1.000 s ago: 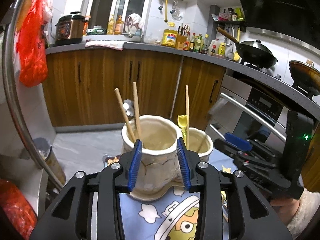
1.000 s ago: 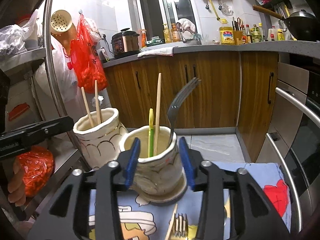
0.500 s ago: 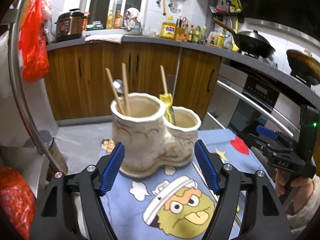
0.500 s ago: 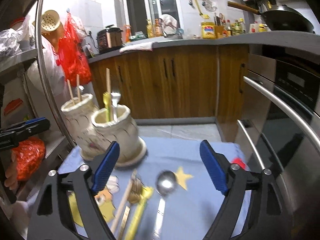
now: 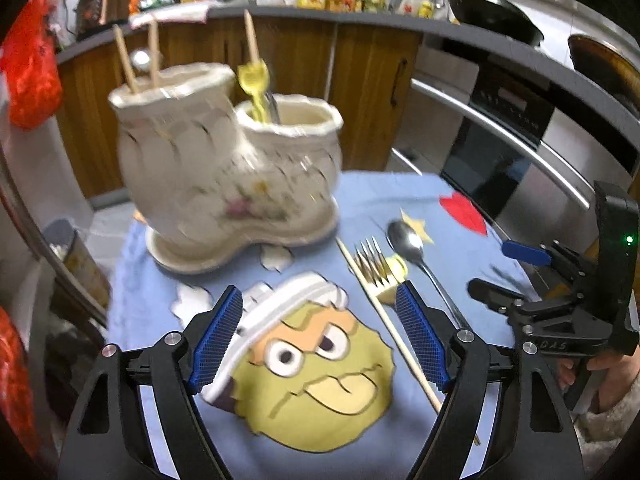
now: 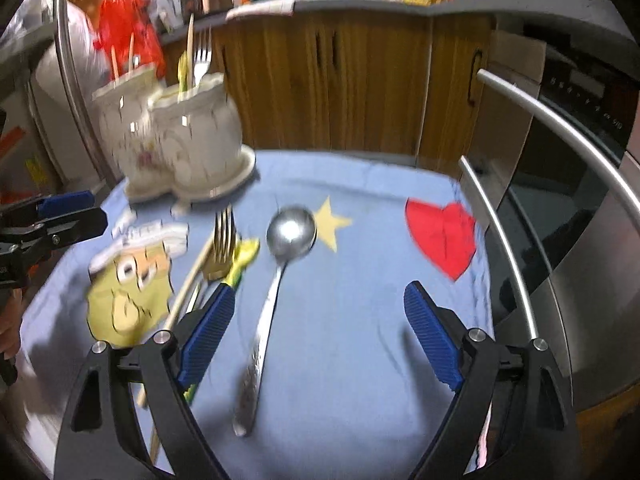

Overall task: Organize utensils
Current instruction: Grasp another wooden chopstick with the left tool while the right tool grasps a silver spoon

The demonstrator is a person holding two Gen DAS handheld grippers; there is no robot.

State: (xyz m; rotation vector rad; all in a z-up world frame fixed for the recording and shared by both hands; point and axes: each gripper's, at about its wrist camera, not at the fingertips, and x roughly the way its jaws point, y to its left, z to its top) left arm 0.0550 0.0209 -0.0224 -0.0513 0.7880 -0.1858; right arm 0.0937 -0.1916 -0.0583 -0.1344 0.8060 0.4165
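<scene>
A cream ceramic two-pot holder (image 5: 224,184) (image 6: 180,140) stands at the back left of the blue cloth. Two chopsticks stick out of its taller pot; a yellow utensil, another stick and a fork stand in the lower one. On the cloth lie a steel spoon (image 5: 404,236) (image 6: 290,232), a gold fork (image 5: 374,264) (image 6: 222,244), a wooden chopstick (image 5: 384,320) (image 6: 188,280) and a yellow-green utensil (image 6: 244,254). My left gripper (image 5: 318,294) hangs over the cartoon face, its jaws opening with nothing between them. My right gripper (image 6: 320,291) is open above the spoon's handle.
The blue cloth (image 6: 360,208) carries a cartoon face, a star and a red heart. An oven with steel bar handles (image 6: 520,184) borders it on the right. Wooden cabinets (image 6: 340,92) stand behind, a red bag (image 5: 28,80) hangs left, and a bin (image 5: 76,256) sits below.
Both grippers drew back from the holder, sank toward the cloth and opened wide. The holder now stands farther off, and the loose utensils on the cloth have come into view.
</scene>
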